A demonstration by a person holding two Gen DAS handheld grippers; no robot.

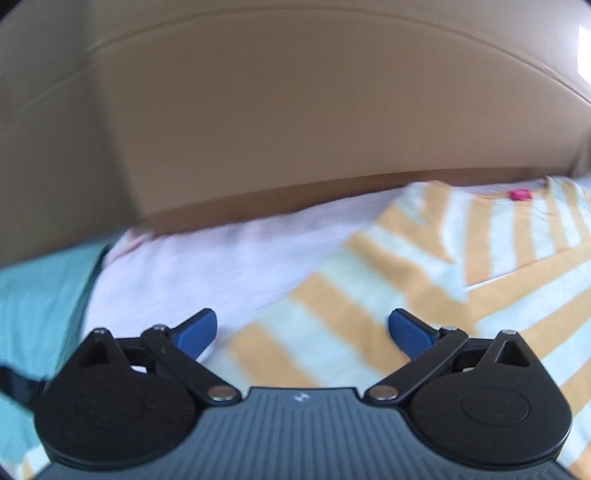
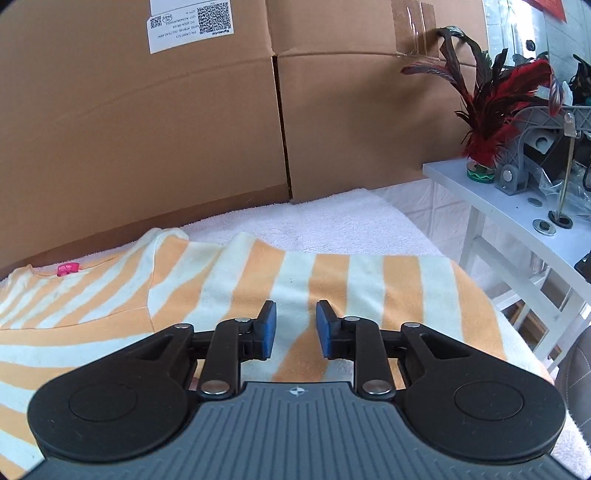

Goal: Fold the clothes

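We hover both grippers, left gripper and right gripper, jaws spread and empty, over the striped shirt, probably seeking its next fold.

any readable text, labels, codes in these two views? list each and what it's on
White shipping label on the cardboard box: printed upside down, with QR codes; the lines are too small to read reliably.
Pink neck tag on the striped shirt: print too small to read.
Small round emblem on the right gripper's body: a symbol, no letters.
Left wrist view: blurred; the pink tag shows, nothing legible.
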